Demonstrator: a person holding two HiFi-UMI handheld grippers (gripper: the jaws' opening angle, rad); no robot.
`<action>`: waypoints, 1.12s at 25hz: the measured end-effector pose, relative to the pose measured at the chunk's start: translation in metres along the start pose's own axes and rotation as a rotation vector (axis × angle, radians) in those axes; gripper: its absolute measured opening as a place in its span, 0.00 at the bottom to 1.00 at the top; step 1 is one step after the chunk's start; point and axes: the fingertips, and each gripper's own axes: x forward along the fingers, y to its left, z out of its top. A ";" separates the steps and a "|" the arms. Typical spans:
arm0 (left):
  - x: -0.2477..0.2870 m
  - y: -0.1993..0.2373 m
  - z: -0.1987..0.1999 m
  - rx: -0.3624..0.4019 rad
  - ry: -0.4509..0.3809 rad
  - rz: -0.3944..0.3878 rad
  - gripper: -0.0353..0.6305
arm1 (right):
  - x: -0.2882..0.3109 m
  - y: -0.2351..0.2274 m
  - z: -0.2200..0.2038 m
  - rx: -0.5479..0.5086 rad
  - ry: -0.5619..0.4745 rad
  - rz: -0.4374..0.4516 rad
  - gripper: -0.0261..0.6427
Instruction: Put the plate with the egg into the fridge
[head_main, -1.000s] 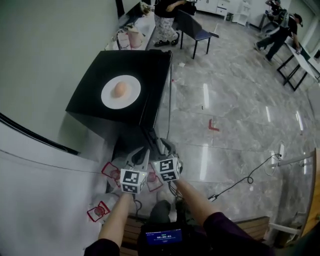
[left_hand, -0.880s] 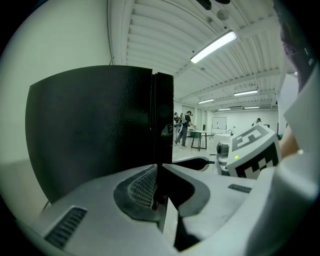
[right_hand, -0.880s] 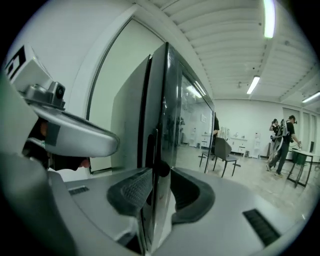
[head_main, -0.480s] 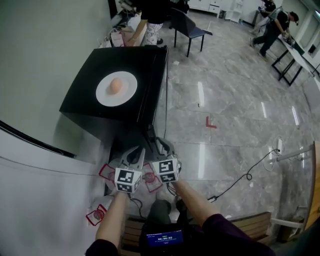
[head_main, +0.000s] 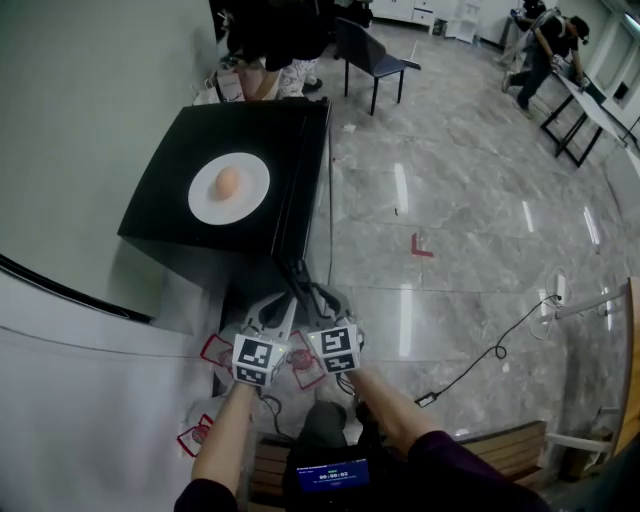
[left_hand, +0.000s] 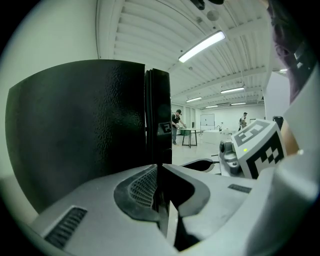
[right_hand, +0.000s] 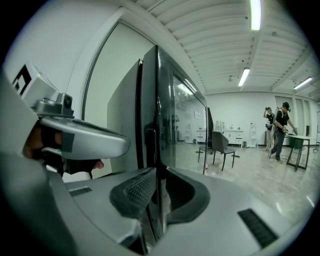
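No legible text; digits on the small screen (head_main: 328, 474) too blurred.

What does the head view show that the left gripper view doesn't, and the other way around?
Only the head view: the plate with the egg on top of the fridge, and the chair. Only the left gripper view: the left gripper with its jaws shut on the edge of the fridge door, plus the ceiling lights. Both: the black fridge and the left gripper itself.
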 end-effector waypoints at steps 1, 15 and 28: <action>0.000 -0.001 0.001 0.008 -0.001 -0.004 0.11 | -0.002 -0.002 0.000 0.008 0.000 -0.008 0.14; 0.068 -0.083 0.024 0.033 -0.029 -0.202 0.10 | -0.064 -0.135 -0.022 -0.010 0.002 0.065 0.11; 0.168 -0.163 0.081 -0.001 -0.005 -0.227 0.07 | -0.084 -0.232 -0.025 -0.046 0.019 0.121 0.11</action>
